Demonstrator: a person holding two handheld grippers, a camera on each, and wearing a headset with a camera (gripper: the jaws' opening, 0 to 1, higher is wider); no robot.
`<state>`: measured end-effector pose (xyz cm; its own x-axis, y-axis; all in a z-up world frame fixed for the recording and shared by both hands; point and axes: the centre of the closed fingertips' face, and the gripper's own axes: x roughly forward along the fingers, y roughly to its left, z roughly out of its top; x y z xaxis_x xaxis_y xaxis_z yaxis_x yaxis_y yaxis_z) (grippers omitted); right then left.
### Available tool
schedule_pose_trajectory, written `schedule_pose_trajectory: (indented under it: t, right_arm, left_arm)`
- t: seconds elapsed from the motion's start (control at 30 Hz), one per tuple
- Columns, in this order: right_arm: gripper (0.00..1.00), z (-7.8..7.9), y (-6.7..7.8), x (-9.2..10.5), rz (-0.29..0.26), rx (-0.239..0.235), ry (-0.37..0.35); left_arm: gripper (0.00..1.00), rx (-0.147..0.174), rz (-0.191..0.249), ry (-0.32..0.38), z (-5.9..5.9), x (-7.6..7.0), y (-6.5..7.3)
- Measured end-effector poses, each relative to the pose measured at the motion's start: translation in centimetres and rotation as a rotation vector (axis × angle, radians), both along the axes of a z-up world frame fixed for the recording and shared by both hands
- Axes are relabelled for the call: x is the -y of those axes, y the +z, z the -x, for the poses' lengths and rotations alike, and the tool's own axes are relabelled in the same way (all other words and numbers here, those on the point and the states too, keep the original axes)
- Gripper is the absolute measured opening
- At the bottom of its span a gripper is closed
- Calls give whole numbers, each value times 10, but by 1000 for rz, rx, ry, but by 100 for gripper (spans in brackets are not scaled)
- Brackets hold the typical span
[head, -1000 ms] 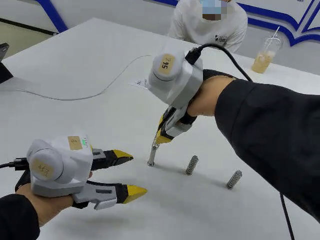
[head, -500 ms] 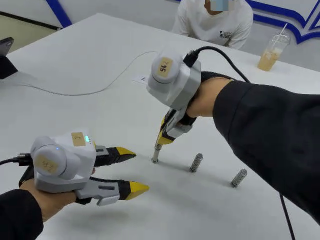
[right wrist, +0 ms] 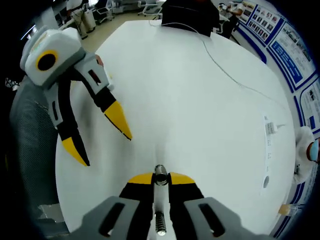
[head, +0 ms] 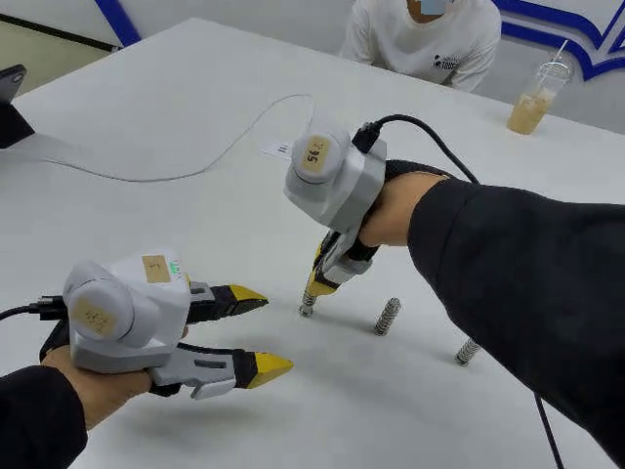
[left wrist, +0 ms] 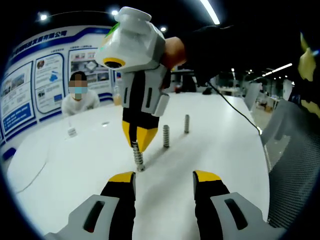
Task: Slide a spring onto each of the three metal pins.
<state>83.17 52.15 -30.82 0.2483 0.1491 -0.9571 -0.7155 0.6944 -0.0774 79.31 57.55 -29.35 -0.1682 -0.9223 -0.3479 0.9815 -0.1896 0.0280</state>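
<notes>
Right hand-held gripper (head: 312, 293) gripping spring (left wrist: 137, 156), left hand-held gripper (head: 266, 330) released, sleeve (head: 508, 283) seemingly hiding far spring (head: 467, 352)

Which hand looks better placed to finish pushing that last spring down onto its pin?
The right. Its gripper is shut on the spring, directly over the pin. The left gripper is open, empty and off to the side.

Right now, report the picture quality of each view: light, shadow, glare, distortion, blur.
Head view: even soft light, sharp, faint shadow on the table under the left gripper. Left gripper view: fisheye bends the wall posters, ceiling lights flare, surroundings dim. Right gripper view: table edge curves strongly; the spring in the right gripper looks slightly soft up close.
</notes>
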Motion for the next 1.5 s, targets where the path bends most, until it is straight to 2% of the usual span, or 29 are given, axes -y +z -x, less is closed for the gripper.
schedule_pose_trajectory:
  t: [0.37, 0.67, 0.8, 0.97, 1.1, 1.4, 1.5]
  right_arm:
    - [12, -1, -13, -1, -6, -4, -15]
    - [12, 1, -10, -2, -11, 3, -22]
    - [18, 3, -11, -3, -19, 10, -24]
    - [23, -2, -7, 1, -29, 45, -34]
    - [29, 0, -1, 7, -40, 70, -49]
    - [38, 14, 13, 25, -86, 131, -109]
    - [41, 18, 21, 32, -108, 164, -141]
  left_arm:
    - [47, -2, -7, 10, -1, -2, -1]
    - [47, -3, -4, 11, -1, -1, 1]
    - [48, -4, -3, 15, -2, -1, 1]
    - [49, -10, 2, 25, -4, 0, 2]
    - [50, -12, 0, 26, -4, 2, 2]
    - [54, -10, 6, 29, -5, 6, 9]
    - [55, -8, 6, 30, -5, 7, 11]
